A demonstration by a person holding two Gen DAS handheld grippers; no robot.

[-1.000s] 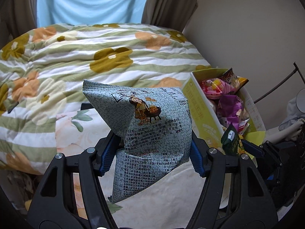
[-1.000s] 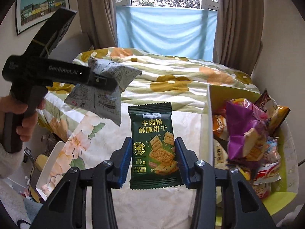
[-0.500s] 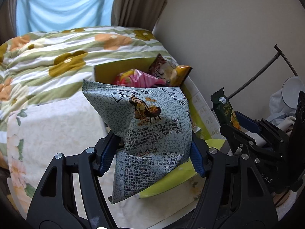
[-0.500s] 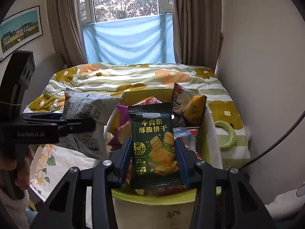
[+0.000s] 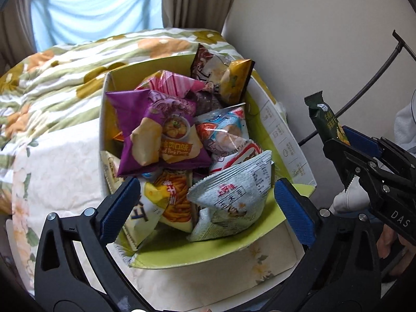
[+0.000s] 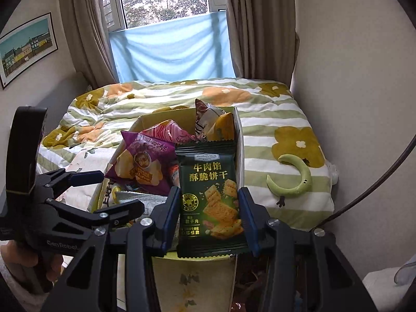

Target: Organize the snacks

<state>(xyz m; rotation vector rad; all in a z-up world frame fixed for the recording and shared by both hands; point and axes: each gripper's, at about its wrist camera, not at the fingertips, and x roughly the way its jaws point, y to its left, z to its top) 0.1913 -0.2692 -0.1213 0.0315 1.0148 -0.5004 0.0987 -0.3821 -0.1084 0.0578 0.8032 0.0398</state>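
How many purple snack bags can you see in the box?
1. The purple snack bag lies on top of the pile in the cardboard box, toward its left side, beside the pink bag. More could be hidden under the heap.

1. Illumination: soft daylight is admitted through the window (image 6: pixel 166 0) and diffused by the pale blue cloth (image 6: pixel 171 49) hung across it.
2. Brightness: moderate; the panes are slightly overexposed.
3. Shadows: faint and soft-edged; darker areas are found low in both views, beneath the black gripper frames.
4. Glare: small highlights are seen on the glossy snack packets (image 5: pixel 166 130).
5. Distortion: strong fisheye curvature and black corner vignetting are noted.
6. Sharpness: mostly crisp; the edges are softened.
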